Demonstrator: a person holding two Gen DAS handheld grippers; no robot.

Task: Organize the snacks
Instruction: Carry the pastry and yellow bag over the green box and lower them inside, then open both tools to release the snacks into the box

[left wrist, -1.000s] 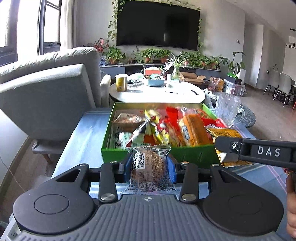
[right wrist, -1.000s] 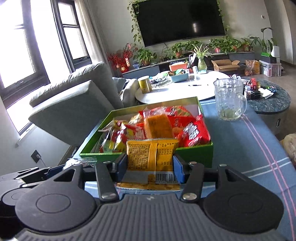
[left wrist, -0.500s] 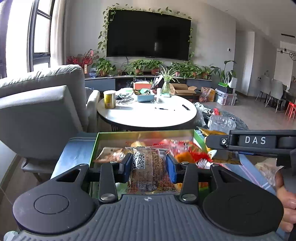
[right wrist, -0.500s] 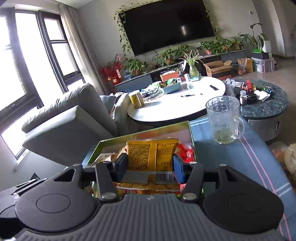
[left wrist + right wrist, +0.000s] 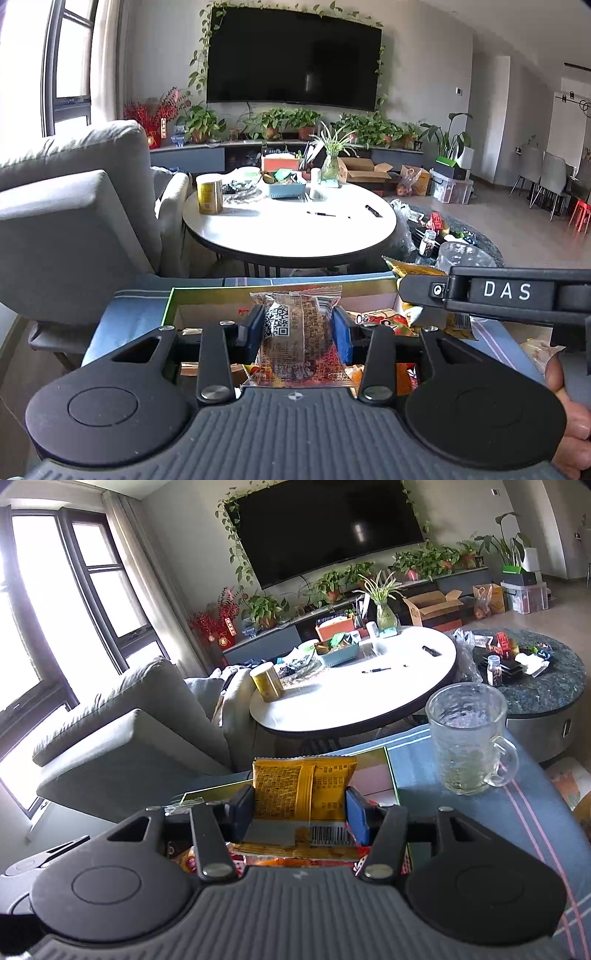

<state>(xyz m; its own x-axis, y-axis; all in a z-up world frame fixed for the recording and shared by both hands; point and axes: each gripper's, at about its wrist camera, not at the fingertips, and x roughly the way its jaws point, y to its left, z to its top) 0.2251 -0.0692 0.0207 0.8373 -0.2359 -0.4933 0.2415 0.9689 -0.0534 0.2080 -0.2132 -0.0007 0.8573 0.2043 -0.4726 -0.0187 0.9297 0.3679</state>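
Nearest, the left gripper pinches a clear-wrapped brown cake with a QR code, and the right gripper pinches a yellow foil snack packet. In the last second both have moved from in front of the green cardboard snack box to above it, so dropping them in looks imminent. The box sits on a blue striped desk beside a glass mug; beyond are a white round table, grey armchair and wall television.

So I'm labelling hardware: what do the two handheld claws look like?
Both are matte black plastic: ribbed grey-black base, two round discs, silver screws, blue pads on the fingers. The right claw carries white "DAS" lettering, and a bare hand shows behind it.
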